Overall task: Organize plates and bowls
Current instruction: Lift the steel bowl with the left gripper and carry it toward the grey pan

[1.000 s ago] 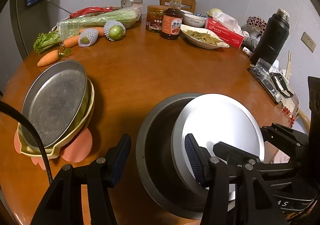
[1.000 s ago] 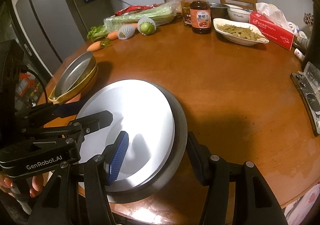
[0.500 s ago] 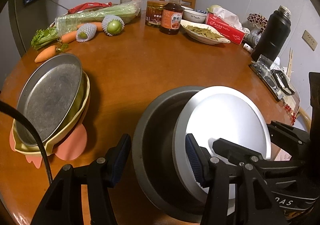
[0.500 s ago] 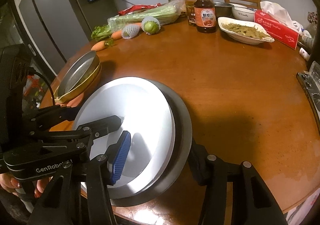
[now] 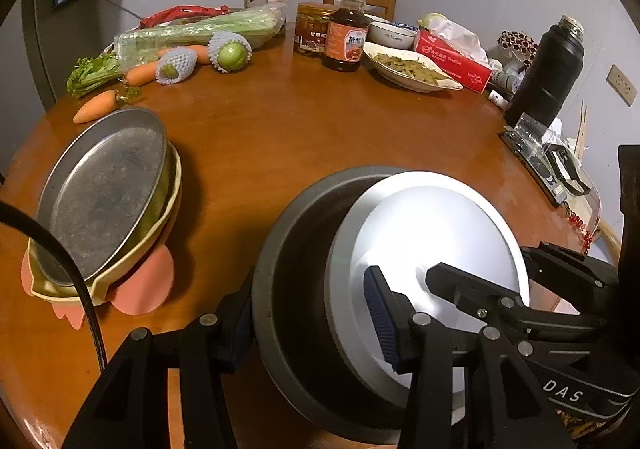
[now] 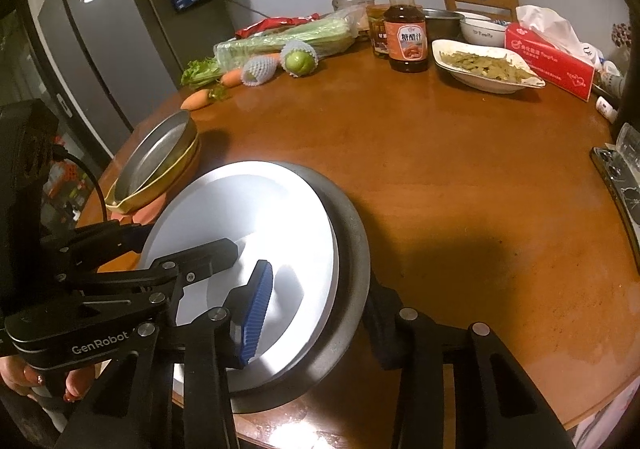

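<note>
A dark grey bowl [image 5: 296,289] sits at the near edge of the round wooden table [image 5: 320,129], with a white plate [image 5: 432,233] tilted inside it. My left gripper [image 5: 308,321] straddles the bowl's left rim, one finger outside and one inside, jaws wide. My right gripper [image 6: 316,313] straddles the bowl's right rim [image 6: 352,249] the same way, jaws wide, beside the white plate [image 6: 248,217]. A metal plate [image 5: 100,189] lies tilted in a yellow dish [image 5: 168,201] on a pink mat at the left, also in the right wrist view [image 6: 160,153].
At the far side stand carrots [image 5: 96,105], celery [image 5: 200,29], netted fruit [image 5: 232,53], a sauce bottle [image 5: 346,37], jars, a dish of vegetables [image 5: 408,67], a red tissue box [image 5: 452,57], a black flask [image 5: 548,73] and a scale [image 5: 552,169]. A fridge [image 6: 100,49] stands left.
Both grippers have moved forward onto the bowl; the rims now sit between their fingers. The bowl and white plate have tilted and risen slightly.
</note>
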A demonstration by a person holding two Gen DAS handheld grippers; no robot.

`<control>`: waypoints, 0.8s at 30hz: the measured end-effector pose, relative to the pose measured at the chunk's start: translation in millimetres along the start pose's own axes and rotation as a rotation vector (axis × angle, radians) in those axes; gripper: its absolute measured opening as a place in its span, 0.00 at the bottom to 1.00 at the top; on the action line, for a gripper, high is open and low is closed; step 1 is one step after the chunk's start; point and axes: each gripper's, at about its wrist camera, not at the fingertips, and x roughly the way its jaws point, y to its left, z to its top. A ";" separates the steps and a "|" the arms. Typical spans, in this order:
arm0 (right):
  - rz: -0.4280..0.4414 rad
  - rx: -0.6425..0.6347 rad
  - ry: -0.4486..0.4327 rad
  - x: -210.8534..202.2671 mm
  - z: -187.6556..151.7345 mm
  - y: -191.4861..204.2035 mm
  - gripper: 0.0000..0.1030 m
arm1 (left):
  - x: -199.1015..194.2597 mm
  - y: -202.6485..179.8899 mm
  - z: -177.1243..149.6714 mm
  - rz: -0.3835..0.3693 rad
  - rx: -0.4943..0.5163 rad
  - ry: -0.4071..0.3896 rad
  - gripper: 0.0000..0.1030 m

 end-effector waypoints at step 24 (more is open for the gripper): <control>0.022 -0.047 -0.056 -21.3 11.9 28.2 0.38 | -37.6 19.2 -0.6 0.020 -0.037 -0.067 0.48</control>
